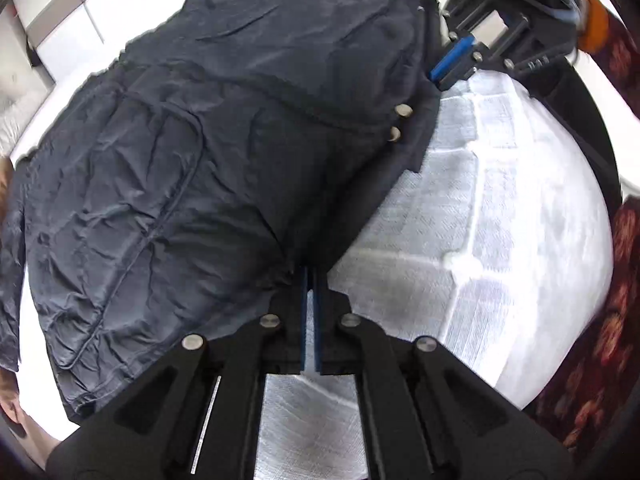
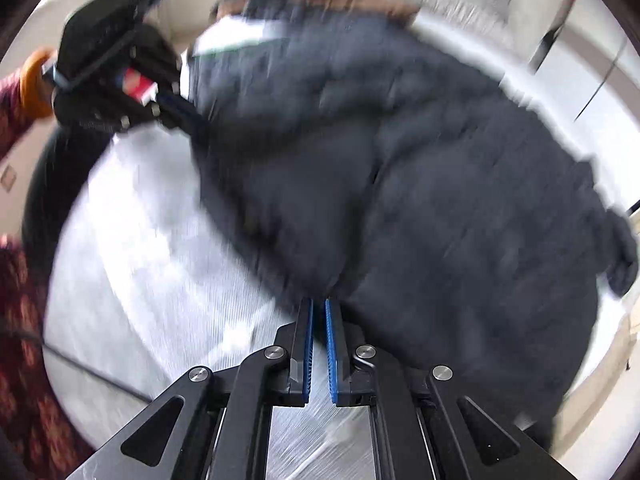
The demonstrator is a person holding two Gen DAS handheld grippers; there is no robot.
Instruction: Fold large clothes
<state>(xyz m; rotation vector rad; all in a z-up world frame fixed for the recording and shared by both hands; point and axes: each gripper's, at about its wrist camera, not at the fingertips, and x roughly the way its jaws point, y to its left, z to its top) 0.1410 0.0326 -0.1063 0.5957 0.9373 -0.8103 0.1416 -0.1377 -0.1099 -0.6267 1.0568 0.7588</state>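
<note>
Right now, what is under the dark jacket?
The dark jacket lies on a white quilted mattress, which shows beside it. Whatever else lies beneath is covered. Both grippers pinch its edge.

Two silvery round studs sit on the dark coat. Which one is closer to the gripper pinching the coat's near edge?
The lower stud. It sits below its twin on the dark coat, so it is nearer the left gripper at the bottom.

Bedroom at home: white quilted mattress (image 1: 500,208), white cupboards (image 1: 80,12)
</note>
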